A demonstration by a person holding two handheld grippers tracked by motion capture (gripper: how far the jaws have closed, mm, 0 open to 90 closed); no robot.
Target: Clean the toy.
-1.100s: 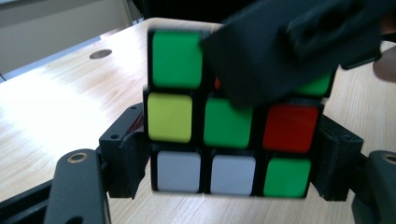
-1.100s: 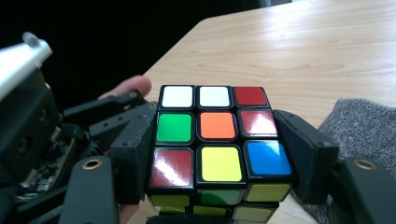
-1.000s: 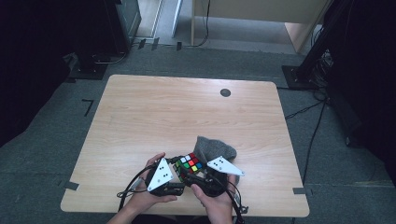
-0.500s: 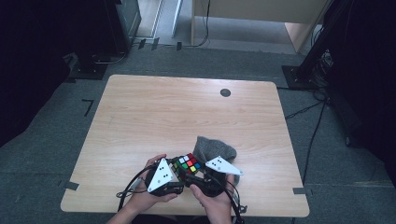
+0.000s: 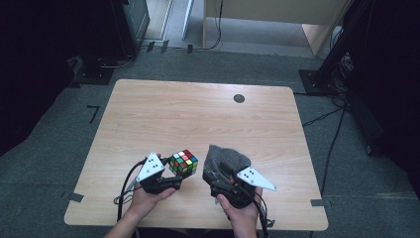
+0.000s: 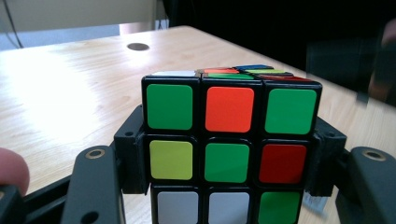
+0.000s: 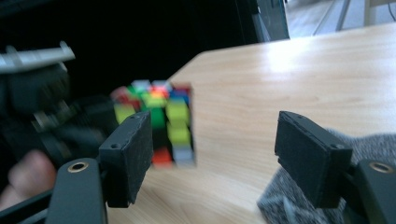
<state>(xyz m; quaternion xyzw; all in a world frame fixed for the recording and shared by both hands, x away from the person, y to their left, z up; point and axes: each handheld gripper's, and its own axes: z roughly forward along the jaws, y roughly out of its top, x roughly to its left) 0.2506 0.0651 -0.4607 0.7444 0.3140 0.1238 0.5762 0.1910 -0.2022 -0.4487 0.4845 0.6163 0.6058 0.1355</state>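
A light wooden table with rounded corners (image 5: 148,119) stands on a grey carpet floor (image 5: 64,114). A small round dark hole (image 5: 239,98) is near its far edge. Black equipment stands (image 5: 332,69) and cables surround it; strips of tape mark the floor.

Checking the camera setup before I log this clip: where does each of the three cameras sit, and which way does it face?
High view: above the person's side, looking forward and down on the table; both hands, left gripper and right gripper enter at the bottom.
Left gripper view: rides the left gripper, looking along its jaws clamped on the puzzle cube.
Right gripper view: rides the right gripper, jaws open over the grey cloth, facing the left hand.
All views share the cube.
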